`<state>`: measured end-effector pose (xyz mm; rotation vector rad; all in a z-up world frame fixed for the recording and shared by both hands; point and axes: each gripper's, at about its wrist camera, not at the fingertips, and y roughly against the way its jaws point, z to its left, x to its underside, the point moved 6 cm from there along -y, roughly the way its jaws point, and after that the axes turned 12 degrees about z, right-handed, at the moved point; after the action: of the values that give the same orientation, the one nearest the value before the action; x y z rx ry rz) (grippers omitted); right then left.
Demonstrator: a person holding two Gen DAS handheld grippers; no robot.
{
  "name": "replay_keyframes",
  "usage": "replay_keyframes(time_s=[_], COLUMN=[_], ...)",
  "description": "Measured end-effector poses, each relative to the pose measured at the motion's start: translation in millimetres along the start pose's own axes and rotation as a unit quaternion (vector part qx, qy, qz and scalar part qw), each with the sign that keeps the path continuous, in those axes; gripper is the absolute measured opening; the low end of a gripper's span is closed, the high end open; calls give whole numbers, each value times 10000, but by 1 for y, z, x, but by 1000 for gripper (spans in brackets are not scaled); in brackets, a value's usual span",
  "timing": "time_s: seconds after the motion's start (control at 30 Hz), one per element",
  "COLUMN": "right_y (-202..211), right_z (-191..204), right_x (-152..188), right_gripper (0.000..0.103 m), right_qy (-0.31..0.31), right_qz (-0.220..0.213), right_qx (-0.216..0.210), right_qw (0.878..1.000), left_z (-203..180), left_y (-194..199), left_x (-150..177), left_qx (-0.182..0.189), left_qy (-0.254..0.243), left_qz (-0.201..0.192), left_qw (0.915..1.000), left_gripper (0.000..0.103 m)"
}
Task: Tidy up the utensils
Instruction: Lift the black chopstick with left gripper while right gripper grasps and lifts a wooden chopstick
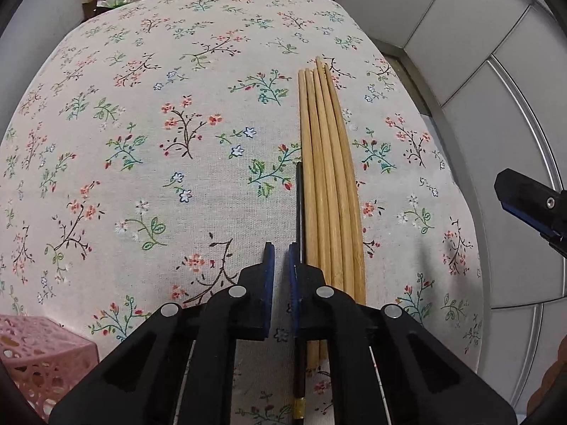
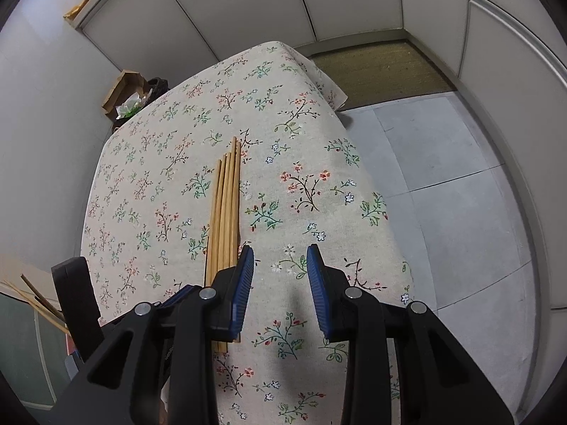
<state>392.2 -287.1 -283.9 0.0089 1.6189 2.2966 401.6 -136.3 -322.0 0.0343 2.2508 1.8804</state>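
A table draped in a pale cloth printed with small red, blue and green flowers [image 1: 177, 141] fills both wrist views, with grey floor tiles [image 2: 443, 184] to its right. On the cloth lies a bundle of light wooden chopsticks [image 1: 327, 177], side by side, their tips pointing away from the cameras. A single thin black chopstick with a gold band near its end [image 1: 299, 283] lies just beside the bundle's left edge. A pink perforated plastic basket [image 1: 39, 357] sits at the table's near-left corner, and a brown cardboard box holding white paper [image 2: 129, 97] stands past the far edge. The left gripper [image 1: 281, 265] hovers low over the cloth, its blue-padded jaws narrowly apart with nothing between them, the black chopstick just outside its right finger. The right gripper [image 2: 280, 269] has its jaws spread wide and empty, the wooden bundle just beside its left finger.
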Motion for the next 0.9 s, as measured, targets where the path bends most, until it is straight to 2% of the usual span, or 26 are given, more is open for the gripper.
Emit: replay_keyframes(time_s=[0.17, 0.27, 0.37, 0.53, 0.77, 0.9], right_y=[-3, -6, -9, -12, -20, -30], right_z=[-1, -1, 2, 1, 2, 7], right_x=[-1, -2, -1, -2, -4, -10], right_gripper=[33, 33, 33, 33, 33, 33], right_qy=[-30, -29, 27, -2, 4, 68], right_qz=[21, 30, 62, 82, 146, 219], right_qx=[16, 35, 66, 85, 83, 29], right_qw=[10000, 10000, 10000, 9999, 9999, 9997], left_z=[-2, -5, -8, -9, -18, -13], left_y=[8, 8, 4, -4, -11, -6], left_x=[0, 1, 1, -3, -15, -6], left_qx=[299, 276, 79, 258, -6, 72], left_qy=[68, -14, -139, -164, -380, -340], left_qz=[-24, -22, -19, 160, 242, 242], left_qw=[9995, 9996, 9999, 9994, 9990, 9991], left_gripper=[7, 7, 7, 8, 5, 4])
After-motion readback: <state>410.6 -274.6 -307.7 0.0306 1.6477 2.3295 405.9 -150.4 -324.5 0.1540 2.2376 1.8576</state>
